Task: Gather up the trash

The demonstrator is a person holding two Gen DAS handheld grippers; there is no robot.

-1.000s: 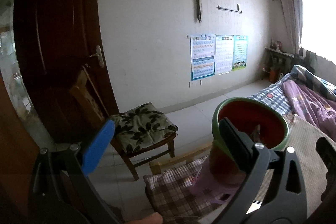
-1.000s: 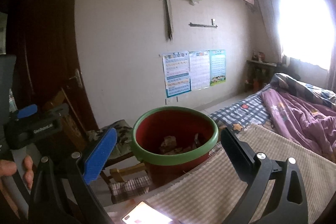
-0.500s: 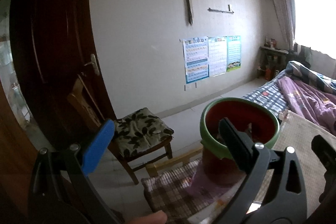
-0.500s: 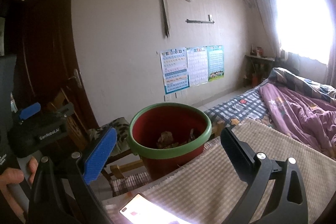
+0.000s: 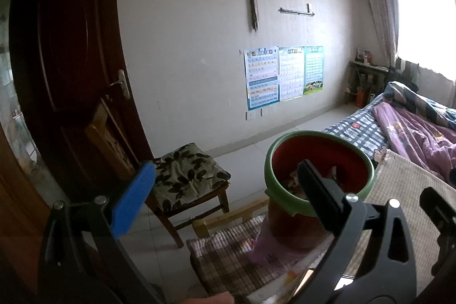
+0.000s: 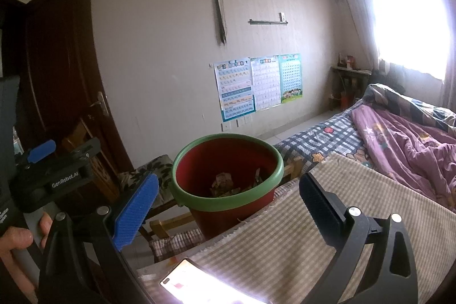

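Both your hand-held grippers—left (image 5: 225, 184), right (image 6: 228, 197)—gape empty, aimed at the bucket (image 6: 228, 178) ahead on the bed's edge. Scraps (image 6: 225, 185), probably paper, already lie inside—trash collects there.

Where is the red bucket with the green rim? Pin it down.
The red bucket sits centre-frame in the right wrist view, past the near edge of the striped cloth, with the cushioned chair to its left and the bed to its right.
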